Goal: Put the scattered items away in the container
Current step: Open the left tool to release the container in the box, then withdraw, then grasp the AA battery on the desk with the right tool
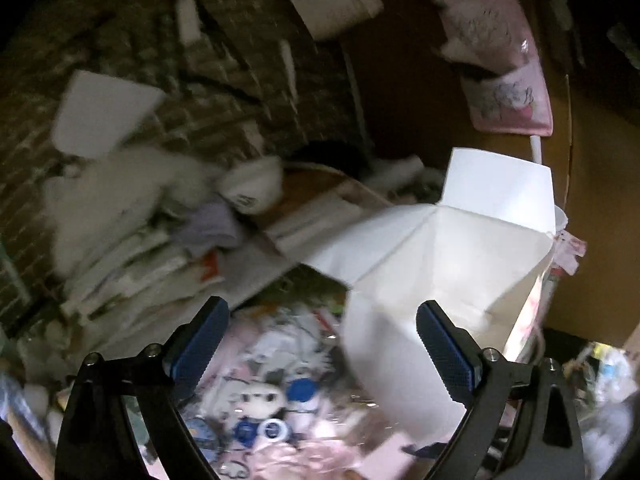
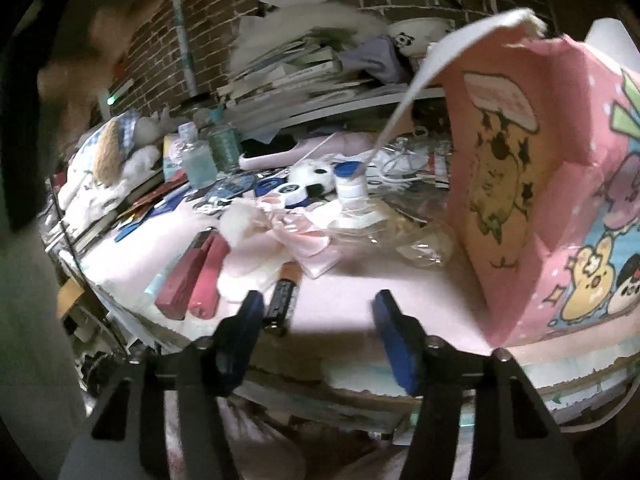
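both the left gripper and right gripper hang open-jawed and empty near the pink cartoon paper bag, a black battery just ahead.

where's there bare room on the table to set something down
Bare pink surface between the battery and the pink bag, just ahead of the open right gripper. Behind it, toys and bottles crowd toward the books.

pink cartoon-printed paper bag upright, open, black battery lying nearby
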The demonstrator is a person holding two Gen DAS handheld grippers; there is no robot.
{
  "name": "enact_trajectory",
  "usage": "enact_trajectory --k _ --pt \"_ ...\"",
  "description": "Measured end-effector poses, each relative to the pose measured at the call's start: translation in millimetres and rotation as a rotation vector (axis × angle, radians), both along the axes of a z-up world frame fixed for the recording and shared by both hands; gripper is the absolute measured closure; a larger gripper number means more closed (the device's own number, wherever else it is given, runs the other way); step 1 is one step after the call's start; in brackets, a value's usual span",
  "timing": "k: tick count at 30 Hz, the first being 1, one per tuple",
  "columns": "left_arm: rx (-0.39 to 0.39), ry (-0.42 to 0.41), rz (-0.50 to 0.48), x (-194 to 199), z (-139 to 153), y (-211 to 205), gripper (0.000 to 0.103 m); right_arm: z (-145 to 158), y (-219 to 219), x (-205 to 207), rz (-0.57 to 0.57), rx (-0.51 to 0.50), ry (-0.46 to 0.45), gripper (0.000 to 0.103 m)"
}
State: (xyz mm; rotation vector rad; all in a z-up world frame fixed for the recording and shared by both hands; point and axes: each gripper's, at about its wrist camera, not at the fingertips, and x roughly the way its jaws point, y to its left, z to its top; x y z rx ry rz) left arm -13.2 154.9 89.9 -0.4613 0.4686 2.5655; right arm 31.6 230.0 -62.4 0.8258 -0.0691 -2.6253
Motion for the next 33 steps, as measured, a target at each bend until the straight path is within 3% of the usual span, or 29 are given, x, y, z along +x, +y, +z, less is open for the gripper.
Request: enact_trajectory --k 2,4,8,12,17,18,22,33 --pt "-0.003 0.091 0.033 13 -15 -16 0.009 1 -6 1 -0.003 0.028 0.018 0.058" --pt "-0.013 0.106 0.122 18 -25 -31 0.009 0 -12 1 -0.001 0.053 0.029 0.065" --pt "0.032 0.046 0.253 19 -49 -63 0.009 -3 -22 0 0.003 0.095 0.033 0.07" --pt "0.121 -0.044 0.313 16 -74 -96 0.008 -4 -29 -1 -0.009 0.136 0.048 0.07" --pt "0.28 -0.137 0.362 14 -93 -135 0.008 -5 -34 -1 -0.02 0.162 0.065 0.071" --pt "0.291 -0.14 0.374 15 -94 -137 0.008 -6 -36 0 -0.016 0.166 0.07 0.077" --pt "0.304 -0.119 0.4 20 -95 -147 0.008 -6 -41 3 -0.002 0.187 0.086 0.091" --pt "0.344 -0.131 0.394 22 -101 -160 0.008 -4 -43 8 -0.016 0.204 0.132 0.092"
